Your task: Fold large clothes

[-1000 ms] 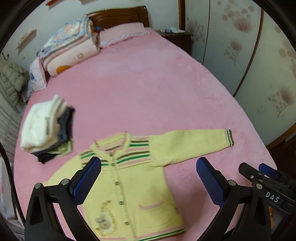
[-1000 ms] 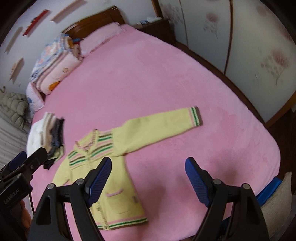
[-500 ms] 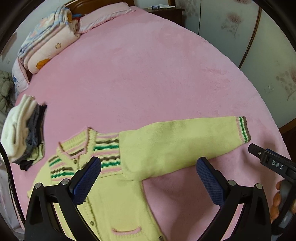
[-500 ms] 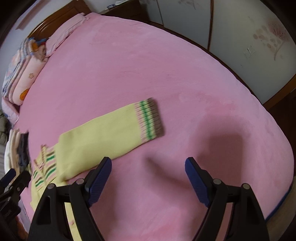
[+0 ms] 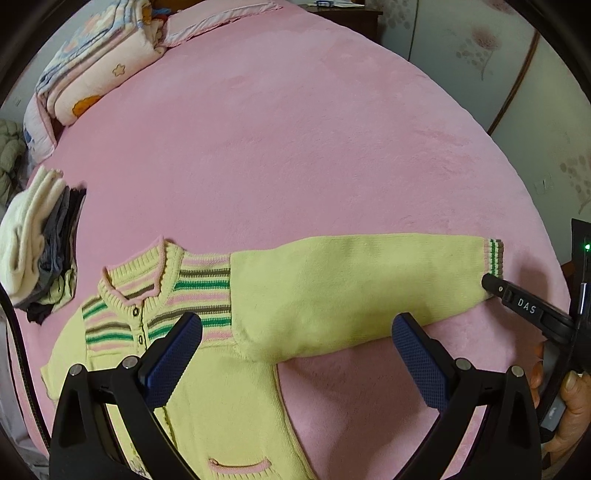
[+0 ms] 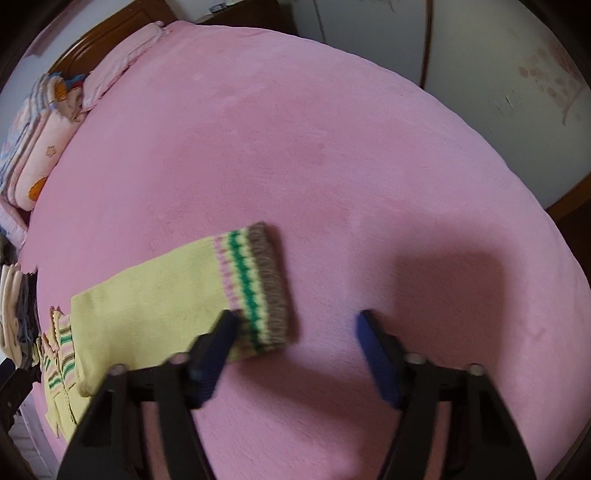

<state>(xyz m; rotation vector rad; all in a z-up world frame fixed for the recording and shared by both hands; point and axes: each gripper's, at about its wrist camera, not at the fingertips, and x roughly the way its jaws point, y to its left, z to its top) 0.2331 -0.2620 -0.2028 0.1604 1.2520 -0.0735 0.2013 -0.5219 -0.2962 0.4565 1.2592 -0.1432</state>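
Observation:
A yellow knit cardigan [image 5: 229, 398] with pink, green and brown stripes lies flat on the pink bed [image 5: 295, 129]. One sleeve [image 5: 351, 288] stretches out to the right, ending in a striped cuff [image 6: 258, 288]. My left gripper [image 5: 295, 354] is open, hovering over the armpit where the sleeve meets the body. My right gripper [image 6: 293, 347] is open just right of the cuff, its left finger [image 6: 218, 343] over the cuff's near edge. It also shows in the left wrist view [image 5: 524, 306], tip touching the cuff.
A stack of folded clothes [image 5: 37, 243] lies at the bed's left edge. Folded quilts [image 5: 96, 62] and a pillow [image 5: 218, 22] sit at the headboard. A nightstand [image 5: 343, 11] and wardrobe doors [image 5: 517, 92] stand right of the bed.
Both grippers have moved down and forward toward the sweater. The right gripper has closed in on the cuff; the left has come over the sleeve's shoulder end.

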